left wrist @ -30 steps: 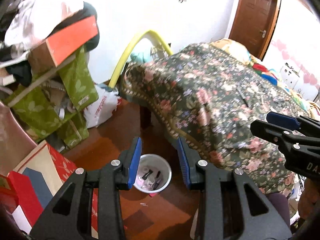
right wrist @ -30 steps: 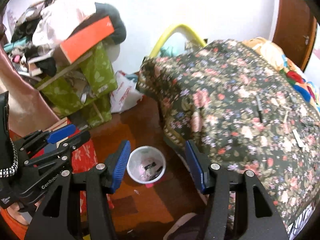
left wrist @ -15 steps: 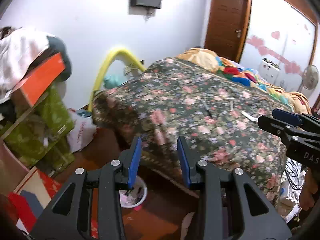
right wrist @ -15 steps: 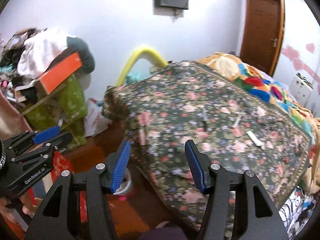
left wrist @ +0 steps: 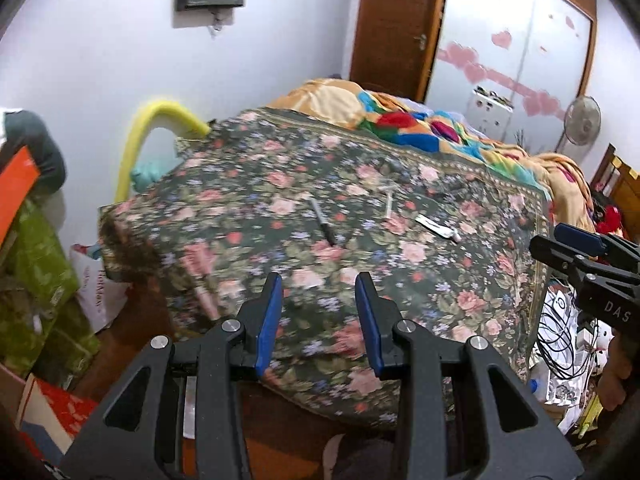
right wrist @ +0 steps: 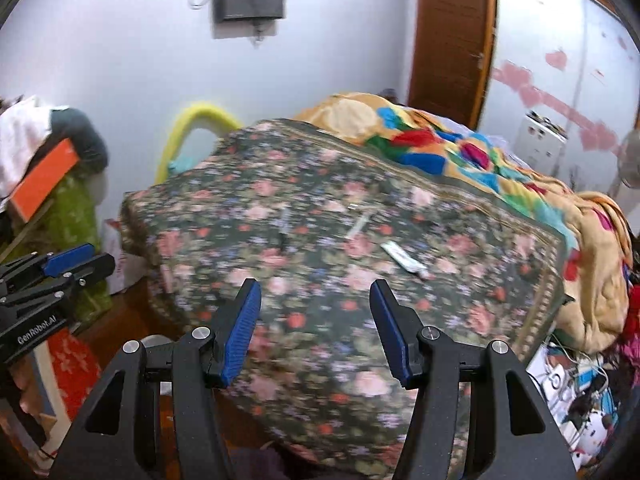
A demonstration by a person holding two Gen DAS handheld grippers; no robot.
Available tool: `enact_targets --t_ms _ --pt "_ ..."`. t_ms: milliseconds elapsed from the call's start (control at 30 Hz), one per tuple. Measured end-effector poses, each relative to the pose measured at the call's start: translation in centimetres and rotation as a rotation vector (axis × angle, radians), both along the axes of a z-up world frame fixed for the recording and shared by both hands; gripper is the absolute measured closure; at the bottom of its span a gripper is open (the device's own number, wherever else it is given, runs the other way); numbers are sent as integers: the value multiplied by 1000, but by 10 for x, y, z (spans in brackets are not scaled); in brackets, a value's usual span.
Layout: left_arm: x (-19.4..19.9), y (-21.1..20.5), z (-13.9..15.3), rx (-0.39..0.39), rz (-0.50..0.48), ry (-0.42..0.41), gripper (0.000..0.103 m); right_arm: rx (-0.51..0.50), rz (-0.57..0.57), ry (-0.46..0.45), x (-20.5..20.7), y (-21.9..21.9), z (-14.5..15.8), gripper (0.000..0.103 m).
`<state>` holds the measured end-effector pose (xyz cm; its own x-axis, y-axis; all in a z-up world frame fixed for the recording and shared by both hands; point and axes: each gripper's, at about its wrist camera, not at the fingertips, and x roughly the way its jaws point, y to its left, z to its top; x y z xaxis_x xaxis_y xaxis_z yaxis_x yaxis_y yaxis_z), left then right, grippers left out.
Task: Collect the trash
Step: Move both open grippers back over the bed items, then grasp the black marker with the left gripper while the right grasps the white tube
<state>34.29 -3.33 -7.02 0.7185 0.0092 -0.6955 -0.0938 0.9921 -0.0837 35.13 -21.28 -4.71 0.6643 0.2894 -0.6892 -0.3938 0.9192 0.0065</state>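
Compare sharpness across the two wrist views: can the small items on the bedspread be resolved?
Left wrist: mild blur, pen and white tube readable on the floral bedspread. Right wrist: heavier motion smear, tube visible, pen barely a streak. Both: fisheye bending, dark corners.

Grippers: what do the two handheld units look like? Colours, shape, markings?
Both are black plastic. The left gripper and right gripper each have two angular, triangulated fingers with silver bolt heads and ribbed blue pads. White lettering shows on the bodies: "GenRobot.AI" on the left one, "DAS" on the right. No cables or sleeves are visible; a bare hand grips the right one.
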Motion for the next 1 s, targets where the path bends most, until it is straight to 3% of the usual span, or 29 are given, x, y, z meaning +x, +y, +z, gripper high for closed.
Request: enact_targets --t_ms 433,767,1000 --pt "104 -37 -70 -34 -39 117 67 -38 -145 126 84 -80 -60 50" --pt "174 -16 -137 -12 -2 210 67 -58 -181 233 157 -94 -132 50" --pt "215 -1 -171 -73 17 239 67 19 -231 303 202 -101 -164 50"
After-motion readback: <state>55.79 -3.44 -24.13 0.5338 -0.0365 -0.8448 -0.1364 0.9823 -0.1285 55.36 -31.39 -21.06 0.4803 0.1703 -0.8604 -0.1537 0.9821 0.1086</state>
